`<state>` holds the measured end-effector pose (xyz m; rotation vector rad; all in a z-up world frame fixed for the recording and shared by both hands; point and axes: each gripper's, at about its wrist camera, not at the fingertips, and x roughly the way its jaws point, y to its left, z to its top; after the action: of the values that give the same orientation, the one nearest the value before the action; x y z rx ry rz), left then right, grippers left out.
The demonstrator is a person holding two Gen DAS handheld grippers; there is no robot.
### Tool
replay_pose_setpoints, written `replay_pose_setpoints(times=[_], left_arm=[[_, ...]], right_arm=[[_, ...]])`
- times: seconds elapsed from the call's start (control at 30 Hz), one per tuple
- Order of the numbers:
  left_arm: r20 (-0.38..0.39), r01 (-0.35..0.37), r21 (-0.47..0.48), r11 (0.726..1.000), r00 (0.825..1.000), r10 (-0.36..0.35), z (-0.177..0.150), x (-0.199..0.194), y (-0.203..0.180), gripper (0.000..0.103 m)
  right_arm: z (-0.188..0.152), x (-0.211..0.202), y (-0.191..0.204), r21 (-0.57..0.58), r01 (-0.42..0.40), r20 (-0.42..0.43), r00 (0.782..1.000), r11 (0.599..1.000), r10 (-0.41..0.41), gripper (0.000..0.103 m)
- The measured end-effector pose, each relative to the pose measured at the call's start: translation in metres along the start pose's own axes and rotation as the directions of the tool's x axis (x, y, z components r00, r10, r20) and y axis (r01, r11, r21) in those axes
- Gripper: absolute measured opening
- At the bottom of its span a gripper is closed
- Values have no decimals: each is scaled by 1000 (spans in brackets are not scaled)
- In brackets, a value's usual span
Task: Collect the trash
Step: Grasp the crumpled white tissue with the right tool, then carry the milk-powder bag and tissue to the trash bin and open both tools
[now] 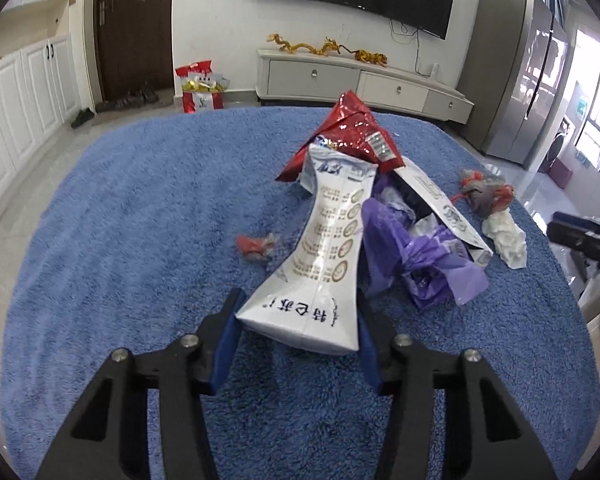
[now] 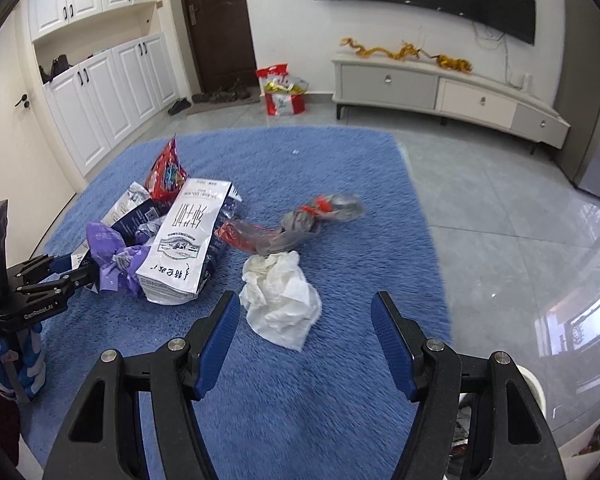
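Trash lies on a blue rug (image 1: 120, 220). My left gripper (image 1: 298, 320) has its jaws on either side of the near end of a flattened white milk carton (image 1: 328, 248); whether the pads press it is unclear. Behind the carton lie a red foil bag (image 1: 352, 136), a purple plastic bag (image 1: 412, 252), a second white carton (image 1: 444, 200), a small red wrapper (image 1: 256, 246), a grey-red plastic wad (image 1: 486, 194) and a white crumpled tissue (image 1: 508, 240). My right gripper (image 2: 306, 316) is open and empty, just short of the tissue (image 2: 280, 300).
The rug (image 2: 320, 400) ends on grey floor tiles (image 2: 520, 240) to the right. A TV cabinet (image 2: 440, 88), a red gift bag (image 2: 282, 90), white cupboards (image 2: 112, 80) and a dark door stand at the far wall. A fridge (image 1: 512, 72) stands at the right.
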<state>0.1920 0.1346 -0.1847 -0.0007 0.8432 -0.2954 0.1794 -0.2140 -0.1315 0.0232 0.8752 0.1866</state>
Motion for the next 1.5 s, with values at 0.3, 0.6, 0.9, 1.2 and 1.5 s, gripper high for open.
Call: replay_pose_setpoints(times=[0.3,0.6,0.9,1.2,1.5], left_arm=[[8,37,-30,999,999,-36,-3,-1,9,49],[33,36,-84,996,999,-33,-11,-18,15,48],[51,64,-174,983,997,-56,-33,-49,22,48],[130,64,-153,986,990,-44,-55,-116,12,48],[227,54,-118,991,973,-26,-64,-173,-8,48]], right_arm=[[2,41,9,-6,-38,-50,998,999,37,65],[-2,46,11,-17,-60,-69,996,998,59,28],[-17,8,17,-11,-66,-41,997,998,65,23],[-36,-43,22,-2,-67,10,998,998,67,23],[-44,-99,48,-70,-78,95,992,994,85,23]])
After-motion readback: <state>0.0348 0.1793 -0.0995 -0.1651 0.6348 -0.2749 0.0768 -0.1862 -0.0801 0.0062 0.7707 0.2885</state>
